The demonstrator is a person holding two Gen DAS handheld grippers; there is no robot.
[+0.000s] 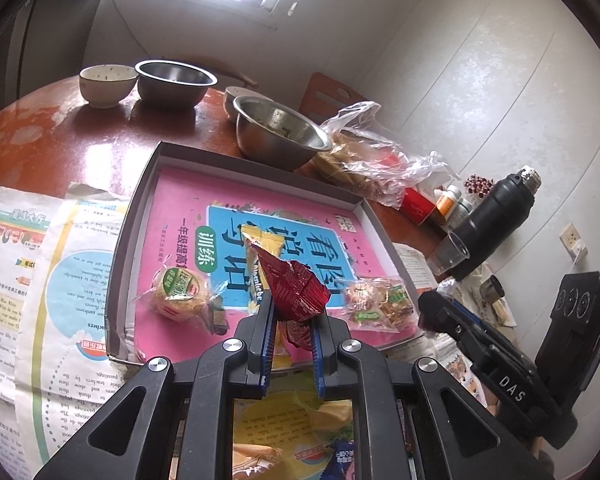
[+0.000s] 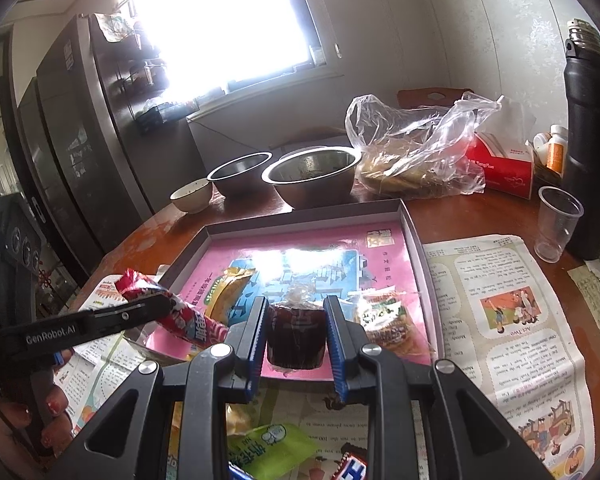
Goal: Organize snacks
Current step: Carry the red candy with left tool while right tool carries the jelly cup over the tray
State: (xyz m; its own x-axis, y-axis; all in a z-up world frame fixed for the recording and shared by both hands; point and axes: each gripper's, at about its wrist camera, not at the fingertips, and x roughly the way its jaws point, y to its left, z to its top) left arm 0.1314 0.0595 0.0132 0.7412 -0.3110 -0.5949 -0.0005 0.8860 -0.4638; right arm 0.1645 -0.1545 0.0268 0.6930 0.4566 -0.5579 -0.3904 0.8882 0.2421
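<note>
My left gripper (image 1: 293, 316) is shut on a red snack packet (image 1: 296, 288) and holds it above the near edge of a shallow grey box lid (image 1: 140, 200) lined with a pink book cover. In the lid lie a round yellow cake (image 1: 178, 294), a yellow Alpenliebe packet (image 1: 260, 248) and a clear-wrapped snack (image 1: 376, 304). In the right wrist view my right gripper (image 2: 296, 332) stands around a dark wrapped cake (image 2: 296, 336) resting in the lid (image 2: 414, 236), its jaws beside it with small gaps. The left gripper (image 2: 156, 308) with the red packet (image 2: 180, 312) shows at the left.
Two steel bowls (image 1: 278, 132) (image 1: 174, 80) and a ceramic bowl (image 1: 106, 82) stand behind the lid. A plastic bag of food (image 2: 412, 152), a red tissue box (image 2: 500, 164), a plastic cup (image 2: 558, 224) and a black flask (image 2: 588, 140) stand at the right. Newspaper (image 2: 500, 308) covers the table; loose snacks (image 2: 272, 448) lie near.
</note>
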